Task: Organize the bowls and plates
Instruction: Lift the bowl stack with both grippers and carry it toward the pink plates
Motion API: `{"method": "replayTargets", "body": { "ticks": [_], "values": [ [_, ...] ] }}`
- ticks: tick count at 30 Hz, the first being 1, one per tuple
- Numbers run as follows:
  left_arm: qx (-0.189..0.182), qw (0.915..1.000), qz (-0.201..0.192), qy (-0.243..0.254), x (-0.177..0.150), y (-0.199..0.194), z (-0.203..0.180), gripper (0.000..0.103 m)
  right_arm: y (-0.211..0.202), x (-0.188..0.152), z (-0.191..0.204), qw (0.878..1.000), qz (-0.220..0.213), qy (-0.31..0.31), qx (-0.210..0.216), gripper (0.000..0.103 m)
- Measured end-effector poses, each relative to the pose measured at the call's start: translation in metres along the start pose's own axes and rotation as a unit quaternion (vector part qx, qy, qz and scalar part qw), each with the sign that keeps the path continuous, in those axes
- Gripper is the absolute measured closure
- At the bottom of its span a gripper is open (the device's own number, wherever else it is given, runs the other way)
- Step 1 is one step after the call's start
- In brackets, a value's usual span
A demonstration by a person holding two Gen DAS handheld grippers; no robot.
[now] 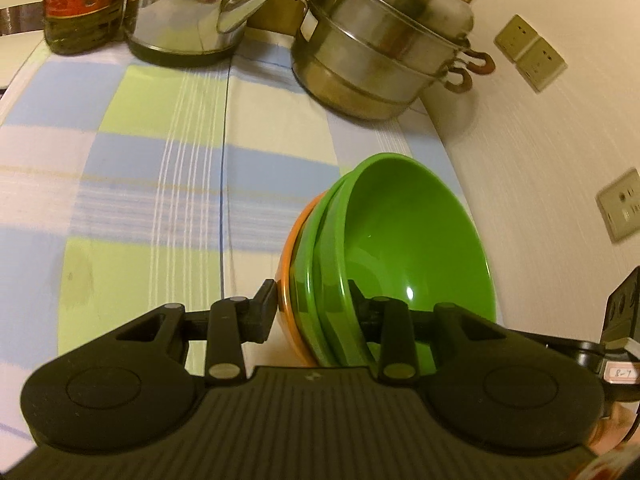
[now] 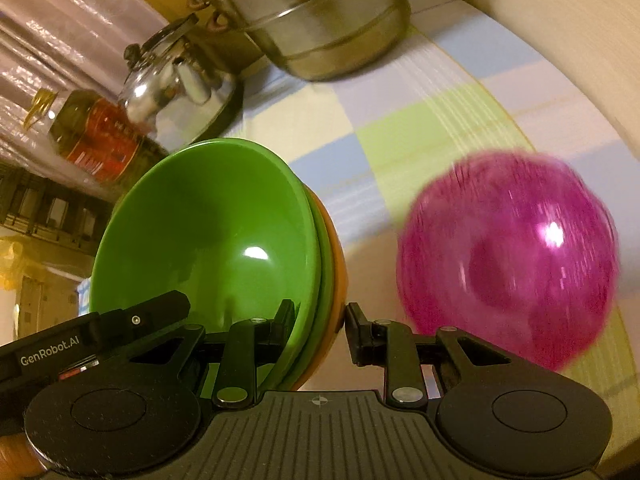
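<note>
The left gripper is closed across the rims of a nested bowl stack, one finger pressed outside, the other inside. The right gripper is clamped likewise on the stack's opposite edge, one finger set against the outer wall.

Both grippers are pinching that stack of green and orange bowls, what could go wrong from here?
1. The bowl stack is clamped by its rims only; if the left gripper and right gripper pull unevenly, the nested bowls may slide apart.
2. The magenta bowl sits close beside the stack and could get bumped.
</note>
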State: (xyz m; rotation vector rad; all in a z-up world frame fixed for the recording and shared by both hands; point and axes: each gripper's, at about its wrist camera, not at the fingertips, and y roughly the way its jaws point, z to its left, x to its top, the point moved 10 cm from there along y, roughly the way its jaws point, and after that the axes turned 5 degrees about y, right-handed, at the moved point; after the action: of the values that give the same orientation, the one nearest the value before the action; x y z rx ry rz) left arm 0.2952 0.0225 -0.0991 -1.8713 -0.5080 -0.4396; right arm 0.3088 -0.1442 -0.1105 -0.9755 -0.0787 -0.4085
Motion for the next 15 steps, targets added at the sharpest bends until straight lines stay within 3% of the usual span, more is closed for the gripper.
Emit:
{"method": "replayTargets", "body": {
  "ticks": [15],
  "values": [
    [-0.010, 0.9995, -0.008, 0.029, -0.099, -0.045, -0.028, 0.073, -0.062, -0.103, -0.044, 1.000, -0.023, 0.011, -0.003, 0.076]
  ]
}}
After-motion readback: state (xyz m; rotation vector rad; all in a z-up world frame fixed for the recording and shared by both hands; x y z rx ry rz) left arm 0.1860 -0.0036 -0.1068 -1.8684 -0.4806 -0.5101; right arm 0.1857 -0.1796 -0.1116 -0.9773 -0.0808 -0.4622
